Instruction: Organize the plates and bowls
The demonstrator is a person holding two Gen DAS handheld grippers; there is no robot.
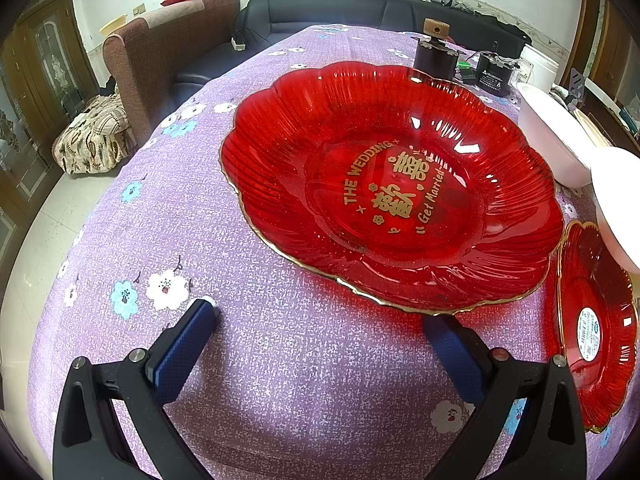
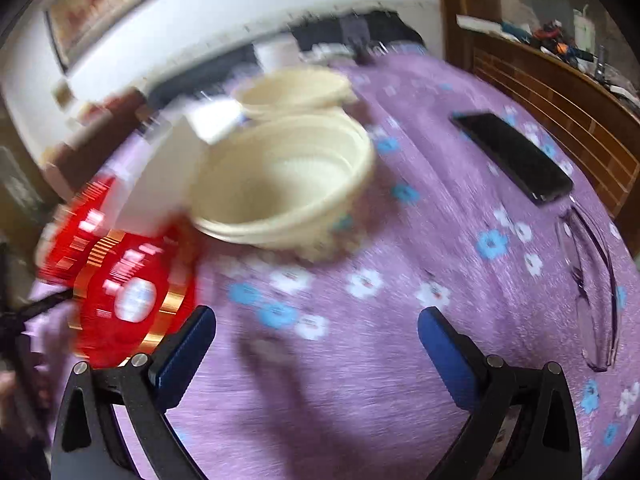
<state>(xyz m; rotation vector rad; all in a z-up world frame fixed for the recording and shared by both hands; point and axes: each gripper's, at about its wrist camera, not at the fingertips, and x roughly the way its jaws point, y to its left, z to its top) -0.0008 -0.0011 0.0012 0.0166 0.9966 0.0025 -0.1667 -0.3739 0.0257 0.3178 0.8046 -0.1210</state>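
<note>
A large red glass plate (image 1: 392, 184) with gold lettering lies on the purple flowered tablecloth (image 1: 240, 240). My left gripper (image 1: 320, 320) is open just short of the plate's near rim, its right finger tucked under that edge. A smaller red plate (image 1: 596, 328) lies at the right, with two white bowls (image 1: 556, 136) beyond it. The right wrist view is blurred. It shows a cream bowl (image 2: 280, 188), a second cream bowl (image 2: 292, 88) behind it, a white bowl (image 2: 164, 184) and the small red plate (image 2: 132, 280) at left. My right gripper (image 2: 316, 340) is open over bare cloth.
A black phone (image 2: 516, 156) and a pair of glasses (image 2: 592, 280) lie on the right of the table. Dark boxes and a jar with a wooden lid (image 1: 436, 52) stand at the far end. A sofa (image 1: 340, 12) and an armchair (image 1: 160, 52) are beyond the table.
</note>
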